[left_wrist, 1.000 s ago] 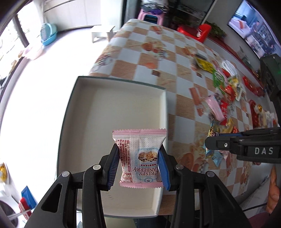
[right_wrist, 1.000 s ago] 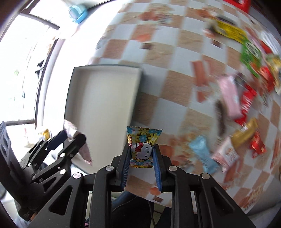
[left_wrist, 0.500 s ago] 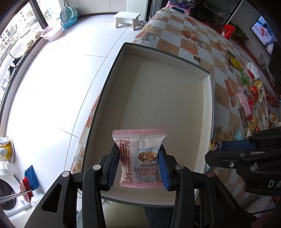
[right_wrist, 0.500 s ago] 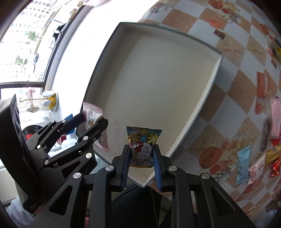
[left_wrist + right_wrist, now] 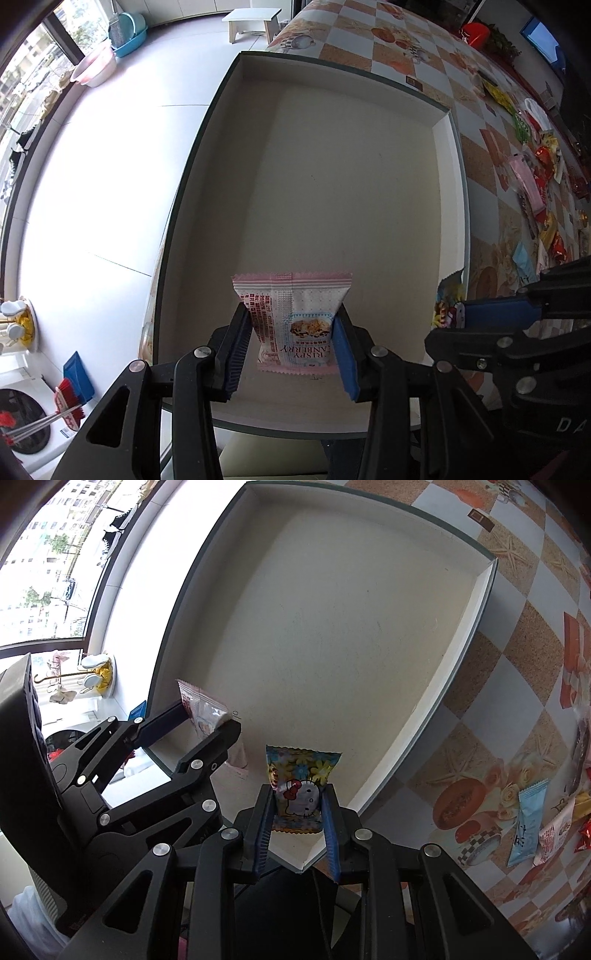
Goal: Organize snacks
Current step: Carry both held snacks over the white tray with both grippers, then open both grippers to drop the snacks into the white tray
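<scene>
You're pinching two light, crinkly packs w/ both jaws: left gripper (image 5: 291, 349) loosening on the cranberry crisp pack (image 5: 293, 319), right gripper (image 5: 297, 829) clamping the Hello Kitty pack (image 5: 299, 788) mid-body, over the tray (image 5: 448, 122) near edge.

Daylight floods in from window (image 5: 33, 70), I see floor (image 5: 92, 177) blown out white. Box interior (image 5: 351, 177) evenly lit, soft shadows. Heavy fisheye bending, dark vignette corners. Both views sharp.
</scene>
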`<state>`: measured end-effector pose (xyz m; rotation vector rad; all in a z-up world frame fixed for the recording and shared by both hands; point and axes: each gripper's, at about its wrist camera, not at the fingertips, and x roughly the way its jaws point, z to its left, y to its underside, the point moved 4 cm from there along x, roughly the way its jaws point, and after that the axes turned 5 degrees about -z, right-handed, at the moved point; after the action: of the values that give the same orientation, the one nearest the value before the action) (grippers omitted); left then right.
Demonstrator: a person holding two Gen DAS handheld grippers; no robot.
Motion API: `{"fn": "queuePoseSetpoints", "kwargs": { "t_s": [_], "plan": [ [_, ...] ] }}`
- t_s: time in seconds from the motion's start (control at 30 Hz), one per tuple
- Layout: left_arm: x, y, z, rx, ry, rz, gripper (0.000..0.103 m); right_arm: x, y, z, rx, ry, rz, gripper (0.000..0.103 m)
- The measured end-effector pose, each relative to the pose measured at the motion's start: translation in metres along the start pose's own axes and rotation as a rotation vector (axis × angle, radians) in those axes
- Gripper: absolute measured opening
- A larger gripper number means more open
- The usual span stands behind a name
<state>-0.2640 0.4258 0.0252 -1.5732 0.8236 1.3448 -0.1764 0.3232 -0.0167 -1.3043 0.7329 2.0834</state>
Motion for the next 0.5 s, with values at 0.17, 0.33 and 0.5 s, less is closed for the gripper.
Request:
{"fn": "queuePoseSetpoints", "kwargs": {
  "t_s": [0.17,0.33,0.5],
  "plan": [
    [-0.009,-0.005,0.003,-0.01,-0.017,-0.065,0.07,-0.012,-0.006,-0.012,0.035,0.058,-0.024,0.077],
    [-0.027,-0.018,0.009,-0.043,0.025,-0.151,0.078,-0.032,-0.006,-0.046,0.138,0.055,-0.09,0.102],
    [-0.033,-0.037,-0.021,0.029,0.05,-0.152,0.078,-0.046,0.012,-0.094,0.262,0.117,-0.102,0.102]
  ]
}}
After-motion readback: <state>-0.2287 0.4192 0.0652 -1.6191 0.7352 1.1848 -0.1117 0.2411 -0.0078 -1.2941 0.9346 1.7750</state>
